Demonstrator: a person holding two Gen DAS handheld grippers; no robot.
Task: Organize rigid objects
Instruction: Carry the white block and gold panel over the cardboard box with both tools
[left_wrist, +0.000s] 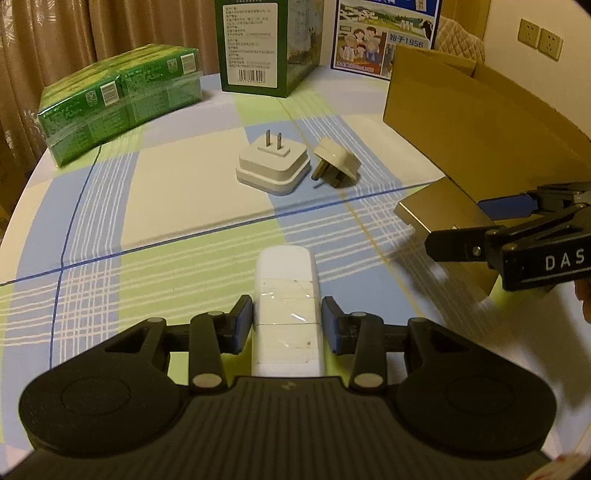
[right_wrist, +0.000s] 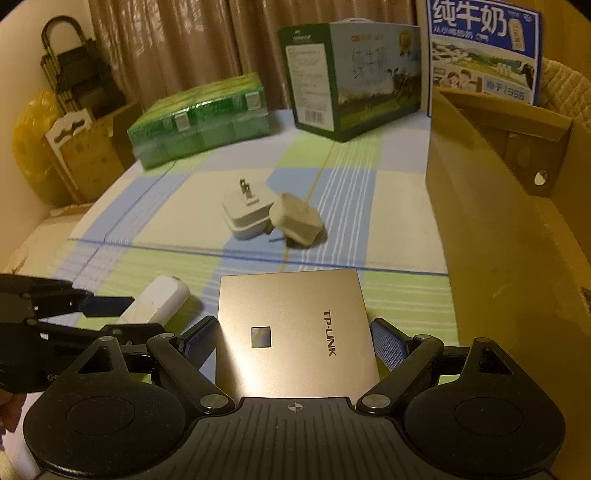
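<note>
Checked tablecloth; fingers grip dongle.

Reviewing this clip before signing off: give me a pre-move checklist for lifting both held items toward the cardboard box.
1. Left gripper jaws closed on the white adapter: ok.
2. Right gripper gripping the TP-LINK plate: cannot tell; a small gap shows at the right pad.
3. Plate clear of the tablecloth: cannot tell.
4. Cardboard box open, beside the plate: ok.
5. Two plugs lie farther out, off the route: ok.
6. Grippers apart from each other: ok.
</note>
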